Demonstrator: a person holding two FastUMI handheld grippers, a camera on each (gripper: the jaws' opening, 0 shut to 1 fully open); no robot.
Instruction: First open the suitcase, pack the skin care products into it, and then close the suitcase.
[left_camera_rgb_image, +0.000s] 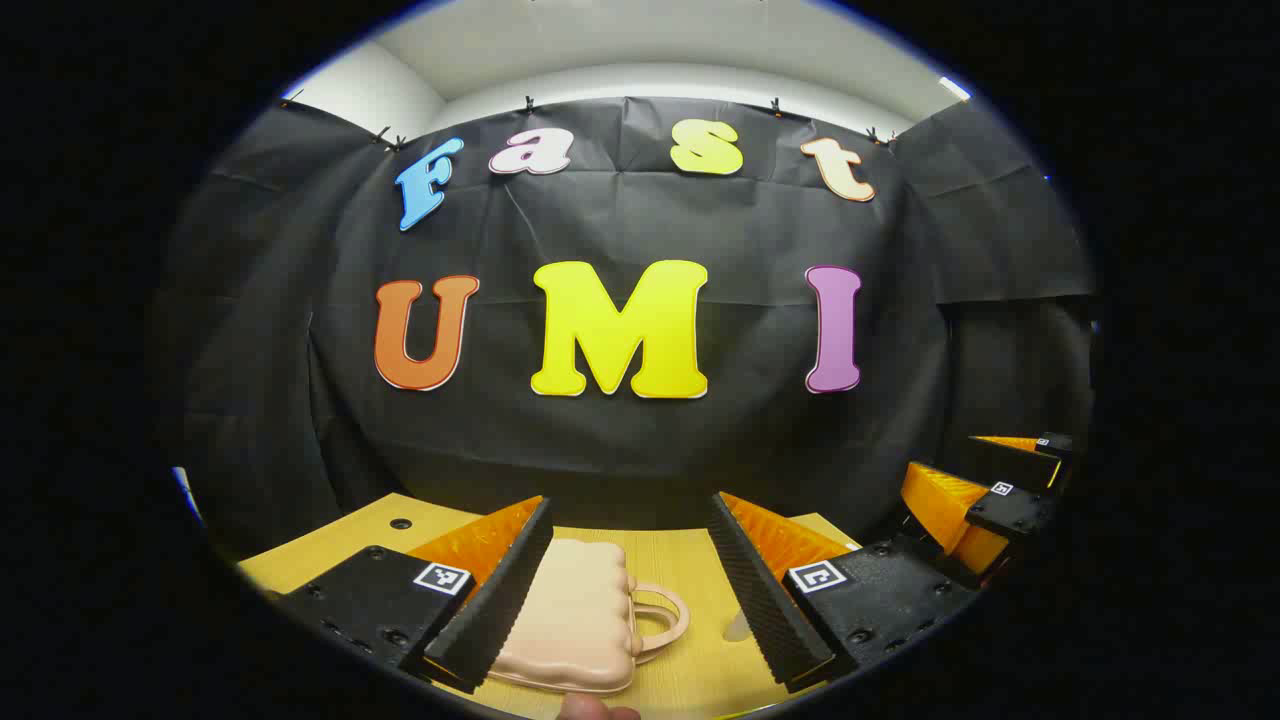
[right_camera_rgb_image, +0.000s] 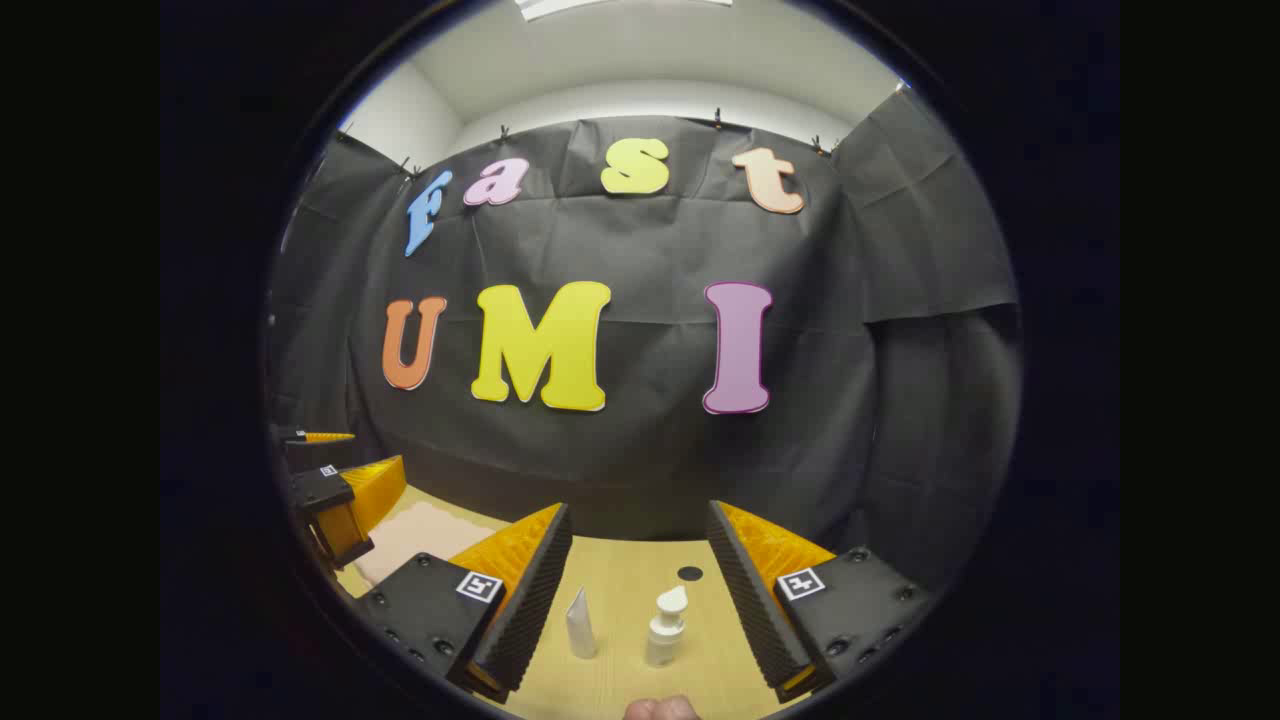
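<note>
Booth: black cloth wall behind a light wooden table (left_camera_rgb_image: 690, 570); white ceiling above the cloth.
Table: wood grain, with a small dark round hole (right_camera_rgb_image: 690, 573) ahead of the right tongs and another hole (left_camera_rgb_image: 401, 523) beyond the left tongs' left finger.
Left tongs (left_camera_rgb_image: 630, 585): fingers spread wide, nothing between them gripped; held above the table, pointing at the wall.
Suitcase (left_camera_rgb_image: 575, 620): small, pale pink, ribbed shell, lid down, lying flat on the table. It sits under and just inside the left finger of the left tongs; its loop handle (left_camera_rgb_image: 662, 612) points toward the gap between the fingers. In the right gripper view it shows as a pink patch (right_camera_rgb_image: 420, 535) beyond the left finger of the right tongs.
Right tongs (right_camera_rgb_image: 640, 590): fingers spread wide, holding nothing; above the table. In the left gripper view they appear (left_camera_rgb_image: 985, 500) off to the right of the left tongs.
White tube (right_camera_rgb_image: 580, 625): upright on its cap, between the right tongs' fingers, nearer the left one, apart from both.
Pump bottle (right_camera_rgb_image: 666, 628): white, upright, just right of the tube, also in the gap, touching neither finger.
Hand: part of a finger (right_camera_rgb_image: 660, 708) at the bottom edge of the right gripper view.
</note>
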